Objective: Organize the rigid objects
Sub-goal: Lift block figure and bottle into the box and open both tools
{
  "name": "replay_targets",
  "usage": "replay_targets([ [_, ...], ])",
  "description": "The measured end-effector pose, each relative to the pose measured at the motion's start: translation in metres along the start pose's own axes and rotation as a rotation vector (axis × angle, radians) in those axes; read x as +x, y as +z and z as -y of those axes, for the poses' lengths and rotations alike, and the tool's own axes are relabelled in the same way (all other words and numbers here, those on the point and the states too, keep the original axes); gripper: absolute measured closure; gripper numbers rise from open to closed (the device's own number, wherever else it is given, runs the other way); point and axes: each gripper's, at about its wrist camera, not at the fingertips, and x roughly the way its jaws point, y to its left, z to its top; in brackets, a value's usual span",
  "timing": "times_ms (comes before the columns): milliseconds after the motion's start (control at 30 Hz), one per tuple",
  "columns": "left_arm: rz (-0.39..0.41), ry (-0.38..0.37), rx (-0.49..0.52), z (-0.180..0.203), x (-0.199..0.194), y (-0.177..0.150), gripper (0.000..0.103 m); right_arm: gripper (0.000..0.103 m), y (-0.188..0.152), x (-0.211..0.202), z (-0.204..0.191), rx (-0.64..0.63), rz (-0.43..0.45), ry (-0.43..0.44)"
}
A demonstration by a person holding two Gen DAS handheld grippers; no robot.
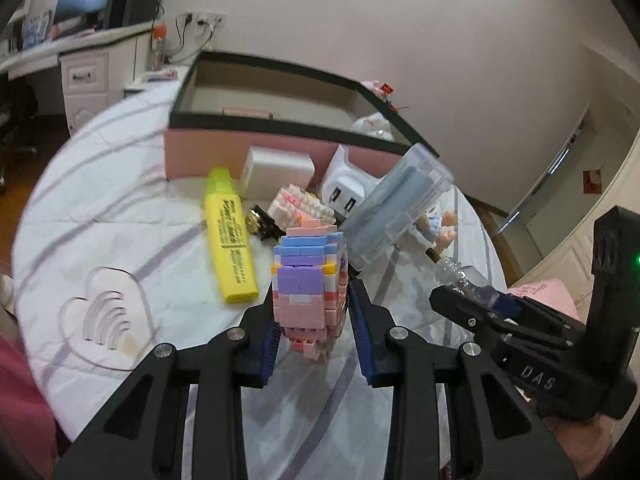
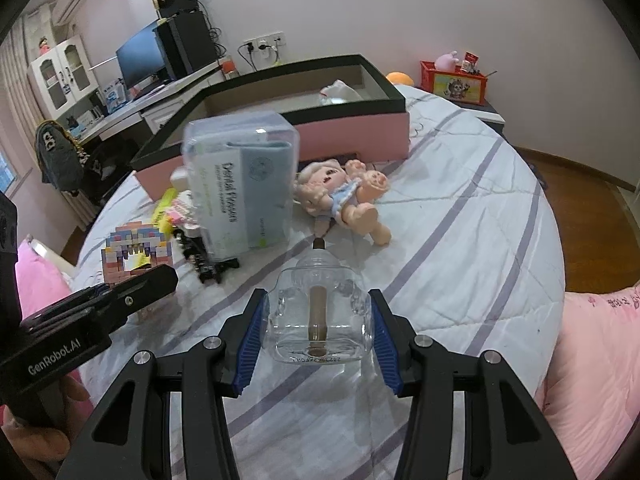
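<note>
A pastel brick figure (image 1: 308, 288) stands between the blue pads of my left gripper (image 1: 314, 312), which is shut on its sides just above the quilt. In the right wrist view the same figure (image 2: 132, 248) shows behind the left gripper (image 2: 152, 280). My right gripper (image 2: 318, 300) is shut on a clear bottle (image 2: 320, 320) with a brown stem inside, its neck pointing away. The right gripper (image 1: 452, 300) also shows at the right of the left wrist view. A pink storage box (image 1: 208, 148) with a dark rim lies open behind both.
On the quilt lie a yellow highlighter (image 1: 230, 240), a clear flosser case (image 2: 240, 184) standing tilted, a doll (image 2: 340, 192), a white charger (image 1: 348, 192), a white block (image 1: 276, 172), a black clip (image 2: 208, 264). A pink pillow (image 2: 600, 360) lies right.
</note>
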Motion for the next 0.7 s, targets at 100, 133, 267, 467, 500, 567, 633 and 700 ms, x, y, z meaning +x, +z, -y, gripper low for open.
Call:
replay_targets([
  [100, 0.032, 0.015, 0.016, 0.002, -0.015, 0.004, 0.071, 0.052, 0.005, -0.01, -0.004, -0.003, 0.017, 0.024],
  [133, 0.044, 0.017, 0.019, 0.002, -0.021, 0.007, 0.071, 0.052, 0.007, -0.014, -0.005, -0.005, 0.024, 0.033],
  [267, 0.083, 0.032, 0.032, 0.0, -0.037, 0.02, 0.071, 0.052, 0.019, -0.028, -0.011, -0.017, 0.056, 0.068],
  [467, 0.128, 0.057, 0.069, 0.004, -0.045, 0.05, 0.071, 0.052, 0.051, -0.045, -0.018, -0.05, 0.115, 0.103],
  [500, 0.137, 0.066, 0.077, 0.004, -0.045, 0.058, 0.071, 0.052, 0.057, -0.047, -0.019, -0.059, 0.126, 0.107],
  [567, 0.151, 0.086, 0.088, 0.004, -0.043, 0.074, 0.071, 0.052, 0.075, -0.047, -0.021, -0.082, 0.152, 0.107],
  [633, 0.167, 0.109, 0.104, 0.005, -0.039, 0.089, 0.071, 0.052, 0.089, -0.046, -0.023, -0.099, 0.169, 0.103],
  [700, 0.177, 0.132, 0.117, 0.005, -0.032, 0.104, 0.071, 0.052, 0.108, -0.038, -0.024, -0.116, 0.182, 0.098],
])
